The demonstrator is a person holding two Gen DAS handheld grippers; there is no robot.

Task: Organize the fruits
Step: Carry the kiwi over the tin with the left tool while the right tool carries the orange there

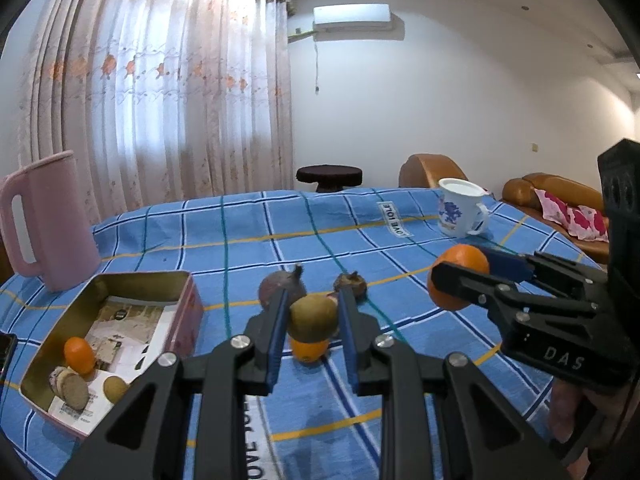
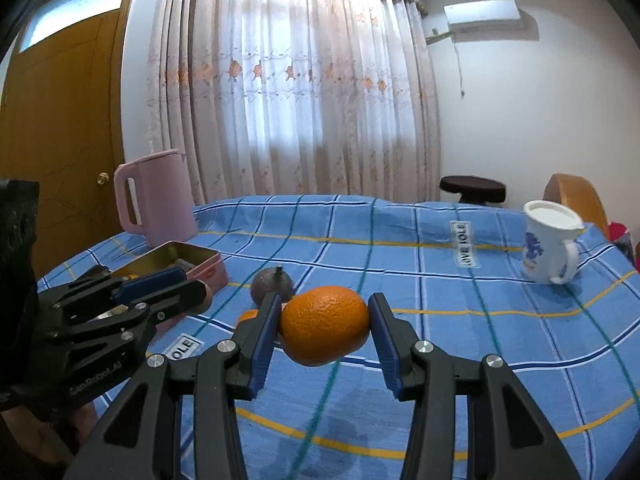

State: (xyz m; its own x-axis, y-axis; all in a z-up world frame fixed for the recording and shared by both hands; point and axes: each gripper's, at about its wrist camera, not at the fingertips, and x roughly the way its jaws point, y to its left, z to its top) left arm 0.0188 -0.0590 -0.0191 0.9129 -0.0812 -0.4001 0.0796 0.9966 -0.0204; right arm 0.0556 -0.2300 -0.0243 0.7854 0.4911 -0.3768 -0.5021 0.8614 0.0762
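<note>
My left gripper is shut on a brown kiwi and holds it above the blue checked cloth. A small orange lies under it, with a dark purple fruit and a shrivelled fruit behind. My right gripper is shut on a big orange held above the cloth; it also shows in the left wrist view. The open tin box at the left holds a small orange, a kiwi and round slices.
A pink jug stands behind the tin box. A white mug with blue print stands at the far right of the table. A brown sofa and a dark stool lie beyond the table.
</note>
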